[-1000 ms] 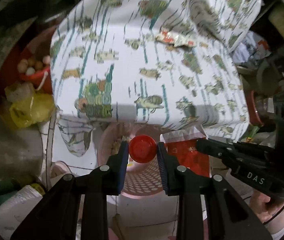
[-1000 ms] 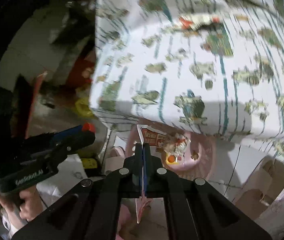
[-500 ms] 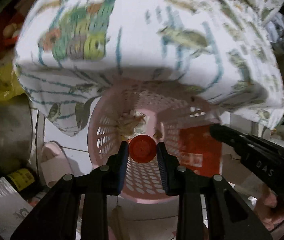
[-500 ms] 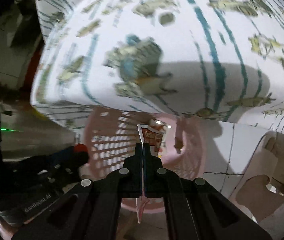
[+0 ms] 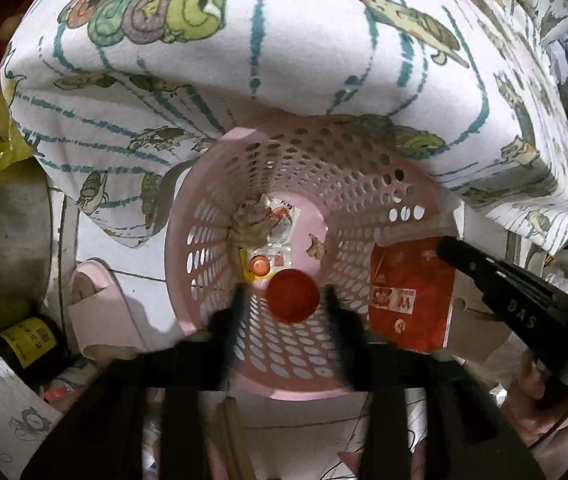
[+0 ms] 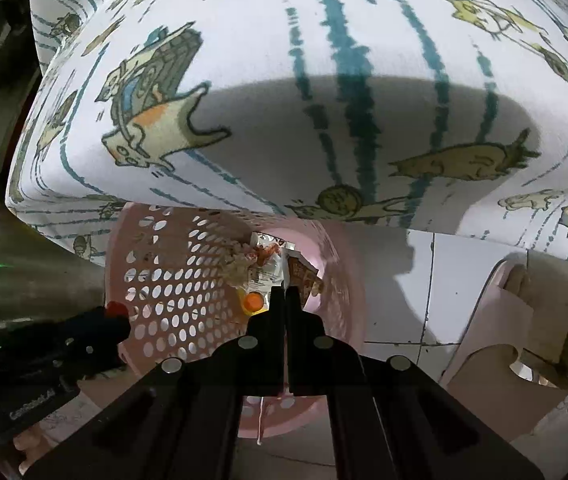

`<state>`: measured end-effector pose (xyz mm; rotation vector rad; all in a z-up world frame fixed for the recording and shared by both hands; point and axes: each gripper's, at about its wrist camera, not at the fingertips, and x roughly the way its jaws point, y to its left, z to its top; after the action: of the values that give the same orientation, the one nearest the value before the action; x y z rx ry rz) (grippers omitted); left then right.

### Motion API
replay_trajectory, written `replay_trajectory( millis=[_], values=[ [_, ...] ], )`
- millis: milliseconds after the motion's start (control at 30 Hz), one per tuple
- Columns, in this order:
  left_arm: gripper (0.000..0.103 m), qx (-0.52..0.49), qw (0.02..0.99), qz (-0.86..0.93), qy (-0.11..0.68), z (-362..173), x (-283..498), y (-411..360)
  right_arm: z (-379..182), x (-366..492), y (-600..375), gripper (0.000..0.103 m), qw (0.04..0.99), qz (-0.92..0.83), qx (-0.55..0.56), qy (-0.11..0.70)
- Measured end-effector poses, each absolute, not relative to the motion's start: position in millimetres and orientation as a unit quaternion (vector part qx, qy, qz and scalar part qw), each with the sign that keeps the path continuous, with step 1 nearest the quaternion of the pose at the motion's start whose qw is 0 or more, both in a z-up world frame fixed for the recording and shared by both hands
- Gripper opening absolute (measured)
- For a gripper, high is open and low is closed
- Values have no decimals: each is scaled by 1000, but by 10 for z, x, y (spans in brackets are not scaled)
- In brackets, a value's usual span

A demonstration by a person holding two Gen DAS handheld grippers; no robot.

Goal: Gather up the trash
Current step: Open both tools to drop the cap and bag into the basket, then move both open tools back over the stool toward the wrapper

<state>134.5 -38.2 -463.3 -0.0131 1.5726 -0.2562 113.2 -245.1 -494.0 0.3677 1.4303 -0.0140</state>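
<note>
My left gripper (image 5: 284,296) is opening over the pink perforated plastic basket (image 5: 364,184) at frame centre, freeing the round red bottle cap (image 5: 293,296); my right gripper (image 6: 285,300) pinches the flat red paper wrapper (image 6: 302,276), next to drop.

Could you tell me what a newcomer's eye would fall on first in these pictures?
First the pink perforated basket on the floor, half under a cartoon-printed cloth, with wrappers already at its bottom. Next the red cap, above the basket mouth between the opening, blurred jaws of the left hand-held gripper, which no longer touch it. Beside it, the right hand-held gripper is shut on a red packet.
</note>
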Motion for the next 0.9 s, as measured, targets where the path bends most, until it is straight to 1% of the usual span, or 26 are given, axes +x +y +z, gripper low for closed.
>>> replay_trajectory(
  millis=[33, 67, 100, 200, 333, 400, 500, 533, 633, 733, 900],
  values=[
    [80, 0, 704, -110, 702, -4611, 1344, -388, -4954, 1139, -2444, 3, 737, -8, 166, 655],
    [80, 9, 713, -107, 693, -4573, 1338, -394, -4962, 1145, -2439, 7, 736, -8, 164, 657],
    [80, 18, 715, -108, 690, -4541, 1340, -417, -4960, 1145, -2440, 13, 736, -9, 162, 658],
    [80, 37, 727, -105, 678, -4443, 1356, -429, -4882, 1144, -2452, 24, 742, -16, 165, 650],
    [80, 41, 742, -98, 662, -4252, 1365, -405, -4682, 1153, -2464, 30, 755, -16, 171, 633],
    [80, 49, 753, -99, 649, -4102, 1355, -416, -4537, 1145, -2460, 35, 762, -12, 178, 622],
    [80, 47, 761, -112, 637, -3837, 1314, -417, -4267, 1180, -2432, 36, 748, -26, 163, 642],
    [80, 50, 767, -118, 628, -3711, 1289, -416, -4161, 1184, -2434, 36, 752, -17, 166, 637],
    [80, 47, 797, -124, 589, -3314, 1213, -351, -3629, 1149, -2390, 36, 800, -14, 121, 588],
    [80, 37, 824, -121, 552, -2932, 1163, -274, -3198, 1108, -2409, 37, 832, -5, 112, 543],
    [81, 33, 862, -100, 495, -2467, 1127, -129, -2758, 1019, -2389, 39, 866, -7, 87, 493]
  ],
)
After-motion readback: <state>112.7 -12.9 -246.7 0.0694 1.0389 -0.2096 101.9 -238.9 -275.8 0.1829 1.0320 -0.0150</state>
